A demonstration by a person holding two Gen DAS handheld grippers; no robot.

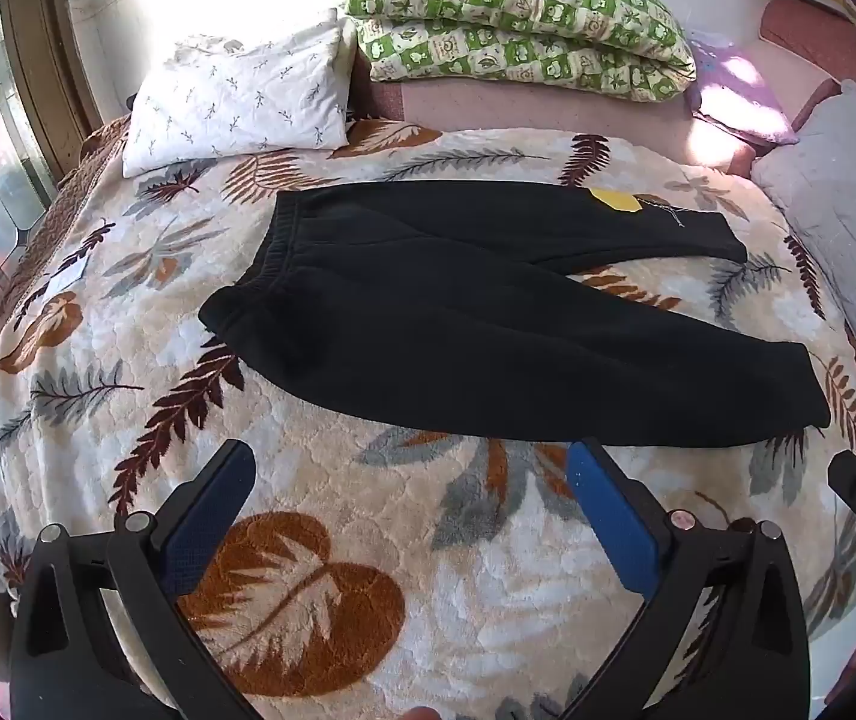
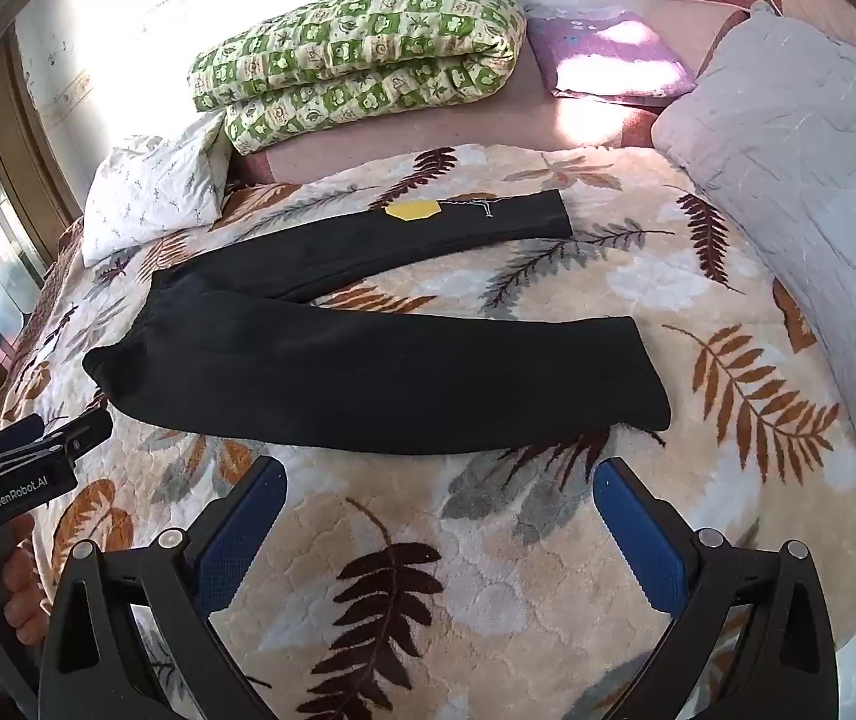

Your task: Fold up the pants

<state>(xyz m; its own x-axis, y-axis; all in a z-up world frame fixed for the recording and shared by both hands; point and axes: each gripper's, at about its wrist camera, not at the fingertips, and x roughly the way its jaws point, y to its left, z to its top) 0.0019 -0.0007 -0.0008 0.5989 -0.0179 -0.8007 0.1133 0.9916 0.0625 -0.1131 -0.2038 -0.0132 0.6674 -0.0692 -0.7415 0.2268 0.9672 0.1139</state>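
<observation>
From the left wrist camera, the left claw point(image 1: 407, 483) is open wide and holds nothing, with its blue pads over the leafy blanket point(image 1: 368, 540) on the bed. The black pants point(image 1: 488, 330) lie flat just past it, in the middle of the bed, with the waistband on the left and the two legs spread apart toward the right. A yellow tag point(image 1: 614, 199) sits on the far leg. A white pillow point(image 1: 236, 102) and a green quilt point(image 1: 518, 18) lie at the far end. From the right wrist camera, the right claw point(image 2: 440, 495) is also open wide and empty, near the edge of the close pant leg but not touching the pants point(image 2: 368, 372). The left claw point(image 2: 62, 435) shows at the left edge, beside the waistband. A grey pillow point(image 2: 800, 180) lies on the right.
</observation>
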